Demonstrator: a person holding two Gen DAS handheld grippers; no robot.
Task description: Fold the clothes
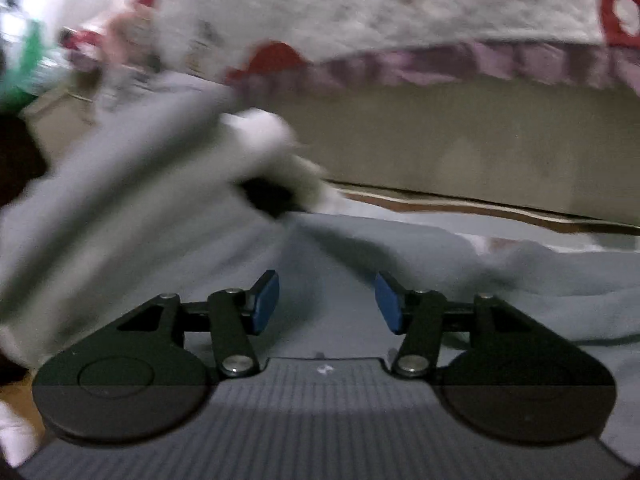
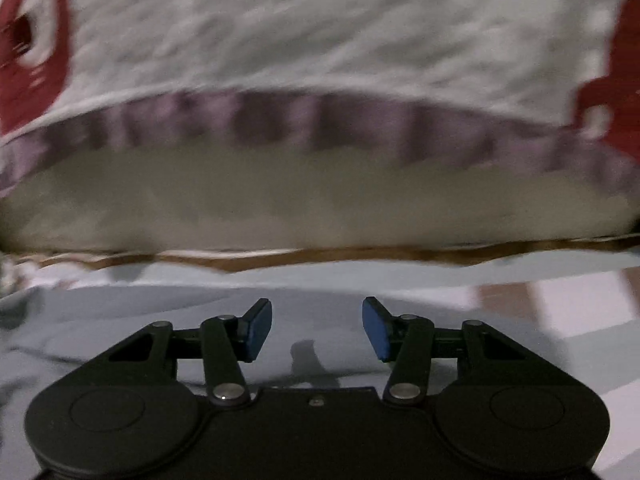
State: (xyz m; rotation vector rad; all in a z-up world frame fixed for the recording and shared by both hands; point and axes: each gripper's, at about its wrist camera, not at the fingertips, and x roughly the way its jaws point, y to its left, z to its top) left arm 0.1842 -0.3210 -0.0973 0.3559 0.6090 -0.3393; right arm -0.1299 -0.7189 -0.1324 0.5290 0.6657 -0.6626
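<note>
Both hand-held grippers (image 1: 327,302) (image 2: 317,329) half-open, empty, above pale blue garment (image 1: 500,280).

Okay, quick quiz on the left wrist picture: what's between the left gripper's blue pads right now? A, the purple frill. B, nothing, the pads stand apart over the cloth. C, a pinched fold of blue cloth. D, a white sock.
B: the left gripper has its blue pads standing apart with an empty gap, and the blue cloth lies flat beyond them, not pinched.
</note>
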